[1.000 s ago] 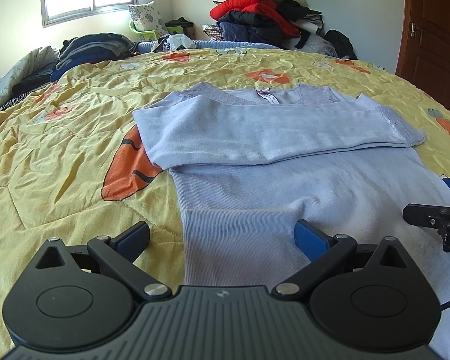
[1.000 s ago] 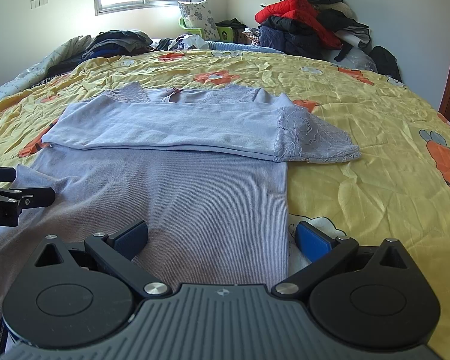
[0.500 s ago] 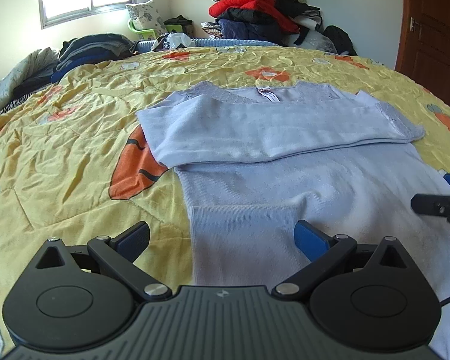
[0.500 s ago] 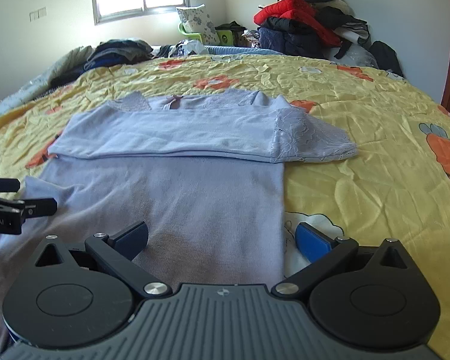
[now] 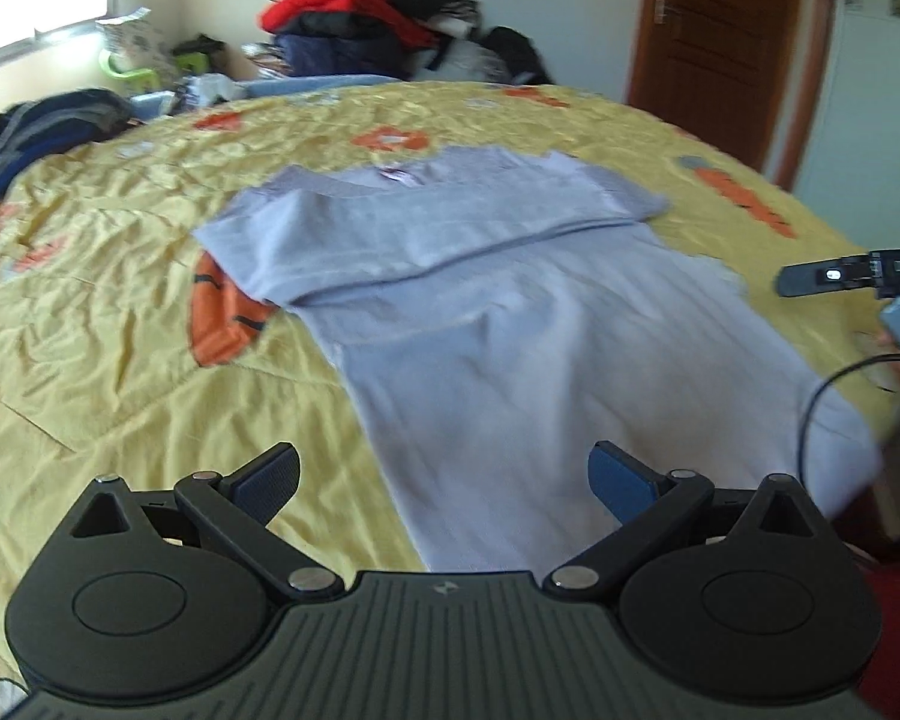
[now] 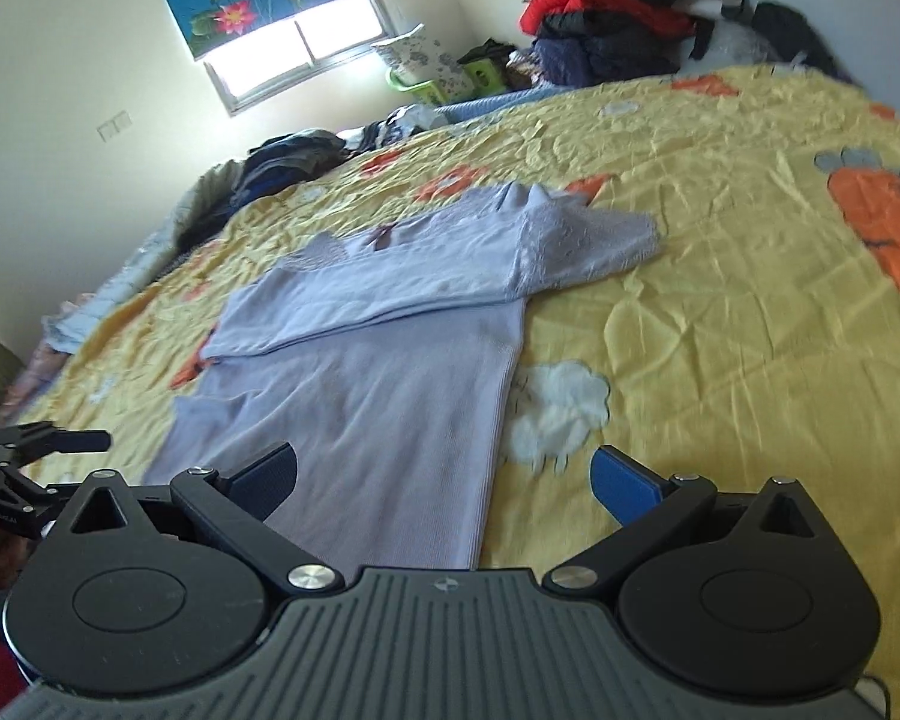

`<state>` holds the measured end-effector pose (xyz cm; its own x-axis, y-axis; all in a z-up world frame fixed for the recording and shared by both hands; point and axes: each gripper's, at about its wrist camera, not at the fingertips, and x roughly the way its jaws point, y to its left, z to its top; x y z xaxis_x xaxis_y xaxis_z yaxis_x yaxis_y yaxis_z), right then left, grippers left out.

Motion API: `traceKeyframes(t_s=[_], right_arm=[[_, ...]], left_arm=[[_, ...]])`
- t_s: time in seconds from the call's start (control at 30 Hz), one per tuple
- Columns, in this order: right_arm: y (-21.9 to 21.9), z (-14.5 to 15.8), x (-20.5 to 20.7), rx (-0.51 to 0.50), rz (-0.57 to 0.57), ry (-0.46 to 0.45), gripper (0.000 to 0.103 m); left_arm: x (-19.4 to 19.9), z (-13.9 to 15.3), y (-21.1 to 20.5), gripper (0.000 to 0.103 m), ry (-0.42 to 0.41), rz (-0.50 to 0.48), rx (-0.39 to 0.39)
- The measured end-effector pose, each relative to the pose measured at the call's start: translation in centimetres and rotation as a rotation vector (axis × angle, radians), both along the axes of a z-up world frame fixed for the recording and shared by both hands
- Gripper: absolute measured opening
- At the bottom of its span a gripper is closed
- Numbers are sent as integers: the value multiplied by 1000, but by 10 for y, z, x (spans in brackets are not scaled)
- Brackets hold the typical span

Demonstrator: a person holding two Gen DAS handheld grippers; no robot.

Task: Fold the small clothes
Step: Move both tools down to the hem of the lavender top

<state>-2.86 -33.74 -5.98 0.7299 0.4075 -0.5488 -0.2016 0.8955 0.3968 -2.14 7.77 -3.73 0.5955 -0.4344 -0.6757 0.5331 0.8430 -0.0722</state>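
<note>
Both grippers, left point(image 5: 441, 477) and right point(image 6: 444, 474), spread wide, empty. Lilac top point(image 5: 510, 324) at 12 o'clock: soft, light, floppy; best pinched at hem corners.

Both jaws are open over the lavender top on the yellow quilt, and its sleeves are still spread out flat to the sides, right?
Not quite: the sleeves are already folded across the chest of the lavender top, as the right wrist view shows. The rest holds.

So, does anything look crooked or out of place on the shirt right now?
Mostly tidy. The lavender shirt lies flat on the yellow bedspread with both sleeves folded across the chest. Only the lace cuff juts past the shirt's right edge onto the bedspread. Both grippers are open and empty.
</note>
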Motion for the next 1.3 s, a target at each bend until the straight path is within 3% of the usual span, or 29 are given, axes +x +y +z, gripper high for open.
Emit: traceKeyframes(t_s=[0.1, 0.3, 0.37, 0.5, 0.63, 0.83, 1.07, 1.3], right_arm=[[-11, -3, -12, 36, 32, 31, 103], [-38, -8, -30, 107, 28, 91, 101], [-40, -8, -35, 111, 63, 101, 91], [-40, -13, -42, 113, 144, 146, 82], [-41, -14, -48, 144, 210, 163, 75], [-38, -18, -55, 209, 329, 192, 73], [-39, -30, -50, 359, 404, 217, 70], [-36, -28, -48, 362, 436, 224, 68]], left_arm=[[-9, 1, 8, 103, 61, -68, -36], [-19, -5, 19, 103, 171, -110, -92], [-18, -9, 25, 103, 234, -105, -125], [-9, -20, 36, 103, 358, -69, -197], [-7, -22, 42, 103, 395, -66, -260], [-6, -29, 45, 103, 488, -137, -384], [4, -40, 60, 103, 585, -137, -541], [-3, -36, 67, 103, 576, -155, -499]])
